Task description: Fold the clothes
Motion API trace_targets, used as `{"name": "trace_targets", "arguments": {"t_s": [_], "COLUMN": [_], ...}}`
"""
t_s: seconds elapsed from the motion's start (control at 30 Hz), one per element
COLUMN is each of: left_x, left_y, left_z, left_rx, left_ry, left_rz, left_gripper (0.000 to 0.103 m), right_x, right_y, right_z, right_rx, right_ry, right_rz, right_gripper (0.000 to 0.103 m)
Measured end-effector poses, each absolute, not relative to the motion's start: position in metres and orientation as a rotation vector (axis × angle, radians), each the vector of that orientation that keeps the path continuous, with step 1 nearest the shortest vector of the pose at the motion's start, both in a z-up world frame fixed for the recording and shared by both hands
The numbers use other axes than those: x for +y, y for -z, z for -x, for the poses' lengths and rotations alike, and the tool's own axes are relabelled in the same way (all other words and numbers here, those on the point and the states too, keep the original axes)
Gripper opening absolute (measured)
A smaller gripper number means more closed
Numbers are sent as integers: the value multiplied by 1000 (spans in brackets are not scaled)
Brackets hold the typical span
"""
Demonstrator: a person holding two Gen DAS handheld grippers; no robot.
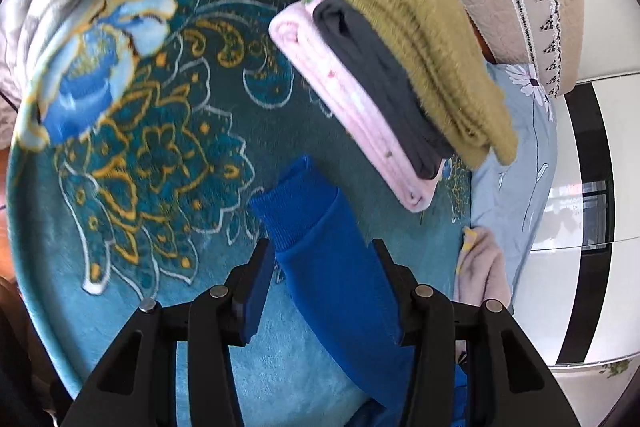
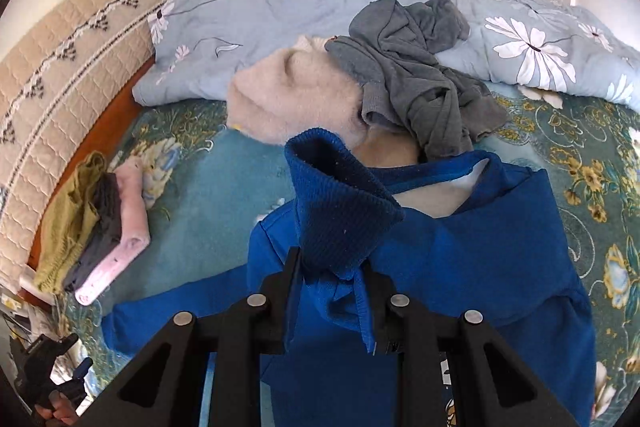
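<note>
Blue sweatshirt, ribbed cuff pinched between right gripper fingers; other sleeve between spread left gripper fingers; grey heap ahead, right view only.

A teal floral blanket covers the bed, with a pale-blue daisy-print quilt and perhaps a beige quilted headboard cover.

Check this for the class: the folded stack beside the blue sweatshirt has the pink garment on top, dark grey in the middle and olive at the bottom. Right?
Not quite. In the left wrist view the folded stack beside the blue sweatshirt has the olive garment on top, dark grey in the middle and pink at the bottom.
</note>
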State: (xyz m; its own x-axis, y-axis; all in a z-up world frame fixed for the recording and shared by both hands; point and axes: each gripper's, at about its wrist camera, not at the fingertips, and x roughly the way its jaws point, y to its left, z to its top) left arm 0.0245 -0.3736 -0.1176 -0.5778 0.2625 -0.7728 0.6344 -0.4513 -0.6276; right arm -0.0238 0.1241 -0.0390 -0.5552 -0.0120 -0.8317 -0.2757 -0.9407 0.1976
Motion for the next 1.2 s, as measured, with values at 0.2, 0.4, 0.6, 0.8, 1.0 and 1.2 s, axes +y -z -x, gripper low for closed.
{"name": "trace_targets", "arguments": {"t_s": [0.2,0.4,0.6,0.8,1.0,1.2], "left_x": [-364,-364,-360,-360,-356,-351], "left_y": [133,154,161,171,175,170], "left_z": [-15,-13,-7,-2,2,21], "left_rx": [1422,1500,1528,1586,1590,1425], "left_ry": [2086,1988,1990,1970,1973,2046], "left_rz": [-1358,-1373,-1363,-1344,-1285,-1285], "left_gripper": [49,49,49,49,49,46], "right_x": [89,75,64,65,80,107], "right_y": [70,99,117,99,53,35], "right_z": [32,41,47,48,42,25], "right_rx": [183,125,218,280,286,330], "right_ry": [-2566,-2501,-2548,-2571,-2647,-2595], "right_rz": [1531,1636,1796,1821,1745,1721], "right_gripper": [30,32,54,55,55,54]}}
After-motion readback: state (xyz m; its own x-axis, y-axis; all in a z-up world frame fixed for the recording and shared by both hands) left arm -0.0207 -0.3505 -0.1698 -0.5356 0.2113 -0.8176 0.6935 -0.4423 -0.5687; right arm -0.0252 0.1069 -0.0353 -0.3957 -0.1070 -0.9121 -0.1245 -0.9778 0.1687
